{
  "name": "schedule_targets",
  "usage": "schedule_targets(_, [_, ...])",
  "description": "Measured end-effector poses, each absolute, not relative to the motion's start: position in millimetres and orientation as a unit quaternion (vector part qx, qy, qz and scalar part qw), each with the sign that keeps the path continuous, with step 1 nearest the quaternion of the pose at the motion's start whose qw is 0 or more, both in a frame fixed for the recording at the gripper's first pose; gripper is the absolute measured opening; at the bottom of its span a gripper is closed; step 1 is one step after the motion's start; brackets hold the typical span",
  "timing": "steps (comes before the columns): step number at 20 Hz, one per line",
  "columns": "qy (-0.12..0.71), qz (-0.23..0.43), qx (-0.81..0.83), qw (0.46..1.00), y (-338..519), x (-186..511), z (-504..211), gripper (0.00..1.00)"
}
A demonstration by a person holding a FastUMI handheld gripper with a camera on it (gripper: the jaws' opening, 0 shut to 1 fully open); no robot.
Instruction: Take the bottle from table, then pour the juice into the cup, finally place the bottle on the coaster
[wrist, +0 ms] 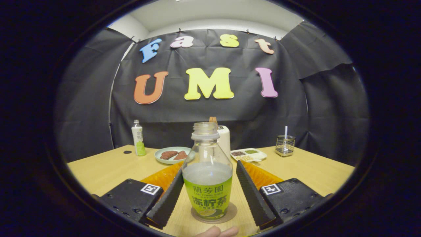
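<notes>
We see the bottle point(208, 177) standing upright at lower centre of the frame, its cap off, its base on the round coaster point(230, 212). The claw point(209, 197) is spread wide, one finger to each side of the bottle with a gap on both sides, so it has hold of nothing. We judge the placing is all but done and the step in hand is to let go cleanly. To do that well, we would draw the claw straight back along its own line, keeping both fingers off the label so the bottle does not tip or slide off the coaster.

A fingertip point(217, 232) shows at the bottom centre, just below the coaster. Beyond the bottle, toward the middle of the frame, are a plate point(162, 159), a white container point(225, 140), a small divided tray point(248, 154) and a wire holder point(284, 144); a second bottle point(138, 138) stands at middle left. The tabletop point(102, 169) beside the claw lies open.
</notes>
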State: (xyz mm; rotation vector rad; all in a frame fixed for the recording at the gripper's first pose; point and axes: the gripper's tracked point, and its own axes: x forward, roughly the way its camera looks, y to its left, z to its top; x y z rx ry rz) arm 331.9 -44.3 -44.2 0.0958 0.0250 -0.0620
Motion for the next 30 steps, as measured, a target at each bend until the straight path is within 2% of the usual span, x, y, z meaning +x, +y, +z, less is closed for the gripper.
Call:
schedule_targets(2, [0.018,-0.023,0.054,0.998,-42,331,-47,0.99])
schedule_targets(10, [0.034,-0.024,0.04,0.998,-37,308,-43,1.0])
schedule_targets(18, [0.021,-0.007,0.039,0.999,-17,254,-19,1.0])
schedule_targets(23, [0.025,-0.02,0.019,0.999,-28,210,-20,1.0])
schedule_targets(30, [-0.03,-0.011,0.011,0.999,-39,136,21,1.0])
